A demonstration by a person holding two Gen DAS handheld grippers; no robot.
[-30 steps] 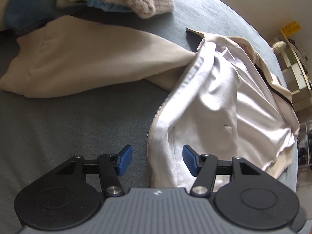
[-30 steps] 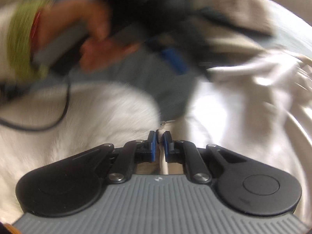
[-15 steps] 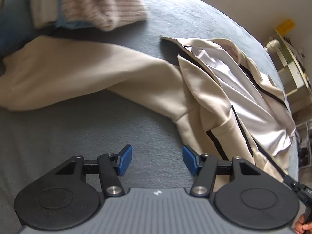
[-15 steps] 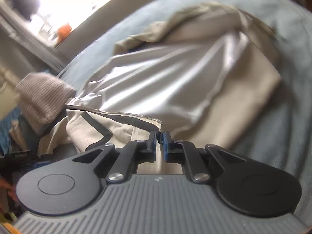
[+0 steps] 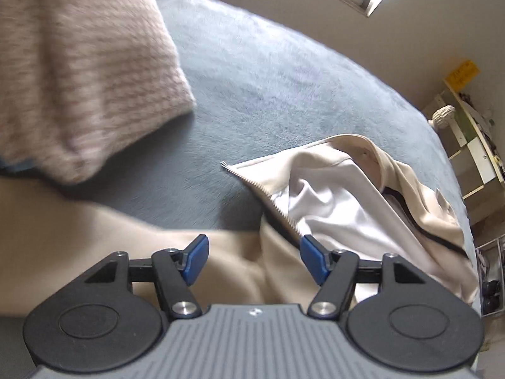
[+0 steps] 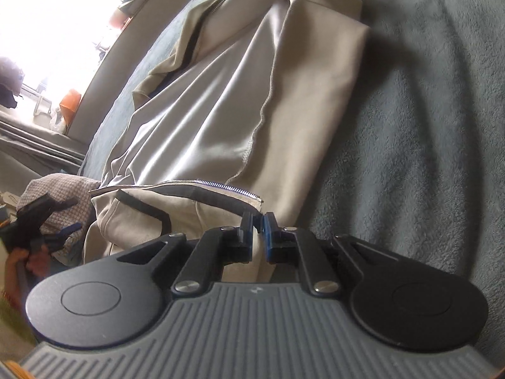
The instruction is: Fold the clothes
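Observation:
A beige zip-up jacket with a white lining lies open on the grey blanket. My left gripper hangs open just above the jacket's sleeve and zipper edge, holding nothing. In the right wrist view the same jacket stretches away across the bed. My right gripper is shut on the jacket's bottom corner beside the zipper end. The left gripper shows at the far left of that view, held by a hand.
A folded pink knit sweater sits at the upper left on the blanket, close to the jacket's sleeve. A shelf unit stands beyond the bed's right edge. A bright window lies past the far side.
The left gripper moved forward toward the jacket's collar and the knit sweater, staying open. The right gripper stayed shut on the zipper corner and pulled it across, so the jacket now lies more stretched out.

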